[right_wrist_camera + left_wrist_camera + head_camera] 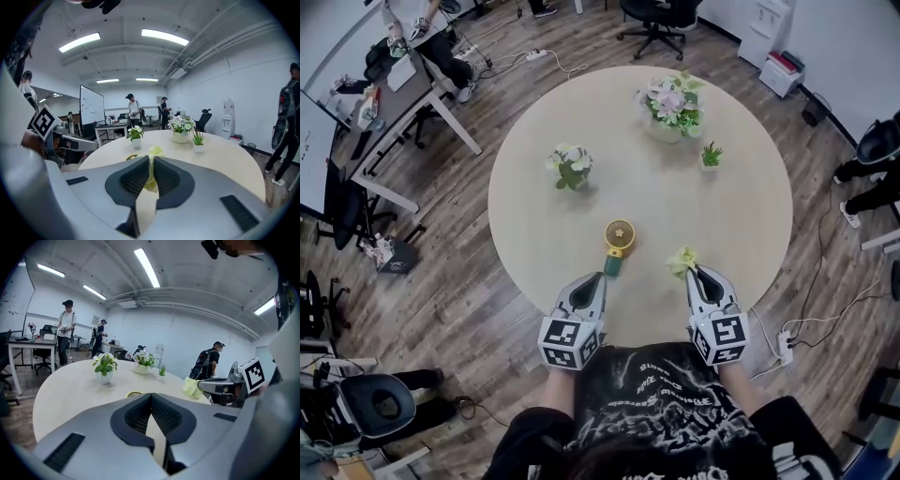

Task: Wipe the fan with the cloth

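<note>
Right gripper view: my right gripper (151,164) pinches the soft, limp cloth (154,152). My left gripper (151,397) is pressed together, empty. The small fan (618,240) sits just ahead of it, probably light and tippy; I'd grip its green handle.

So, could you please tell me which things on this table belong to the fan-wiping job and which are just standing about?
For the job:
- fan
- cloth, pinched in the right claw

Just standing about:
- small flower pot
- large flower bowl
- little green plant
</note>
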{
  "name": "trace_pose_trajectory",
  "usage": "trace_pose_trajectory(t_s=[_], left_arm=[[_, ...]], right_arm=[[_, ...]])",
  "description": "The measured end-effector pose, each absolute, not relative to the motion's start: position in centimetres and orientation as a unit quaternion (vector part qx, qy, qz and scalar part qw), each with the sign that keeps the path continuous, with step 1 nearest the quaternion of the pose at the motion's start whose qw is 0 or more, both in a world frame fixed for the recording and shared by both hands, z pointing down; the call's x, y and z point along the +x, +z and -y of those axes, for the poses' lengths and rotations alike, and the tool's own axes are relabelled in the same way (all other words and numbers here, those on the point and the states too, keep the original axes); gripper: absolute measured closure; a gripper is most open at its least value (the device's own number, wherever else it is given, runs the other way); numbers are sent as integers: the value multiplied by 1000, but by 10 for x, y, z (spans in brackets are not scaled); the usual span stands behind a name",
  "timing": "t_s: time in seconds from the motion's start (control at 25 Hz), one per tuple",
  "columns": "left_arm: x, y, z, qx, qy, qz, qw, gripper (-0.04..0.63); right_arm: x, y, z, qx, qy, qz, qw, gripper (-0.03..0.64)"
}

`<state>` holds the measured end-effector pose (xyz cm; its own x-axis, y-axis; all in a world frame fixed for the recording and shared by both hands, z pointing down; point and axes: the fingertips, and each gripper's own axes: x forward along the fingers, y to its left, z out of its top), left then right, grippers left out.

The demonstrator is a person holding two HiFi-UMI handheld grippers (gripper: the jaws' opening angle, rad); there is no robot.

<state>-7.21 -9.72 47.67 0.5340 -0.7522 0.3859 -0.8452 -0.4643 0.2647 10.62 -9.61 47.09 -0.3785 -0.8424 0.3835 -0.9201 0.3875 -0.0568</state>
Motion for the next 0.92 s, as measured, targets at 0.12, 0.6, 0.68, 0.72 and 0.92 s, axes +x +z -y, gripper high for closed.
trace_pose_trajectory(t_s=[0.12, 0.6, 0.68, 0.72, 0.92], left_arm=[[-69, 479, 91, 853, 114, 461, 215, 575], [-72, 486, 76, 855, 131, 454, 213, 575], [-71, 487, 75, 855, 133, 454, 212, 575], [-71, 488, 75, 855, 134, 454, 212, 575], [-76, 487, 72, 854, 132, 456, 215, 575]], right_arm=[[102, 471, 93, 538, 129, 820, 150, 580], [94, 474, 75, 541, 127, 815, 164, 583], [93, 475, 73, 540, 124, 815, 168, 583], [93, 475, 72, 540, 124, 815, 169, 583], [89, 474, 67, 538, 122, 817, 171, 583]])
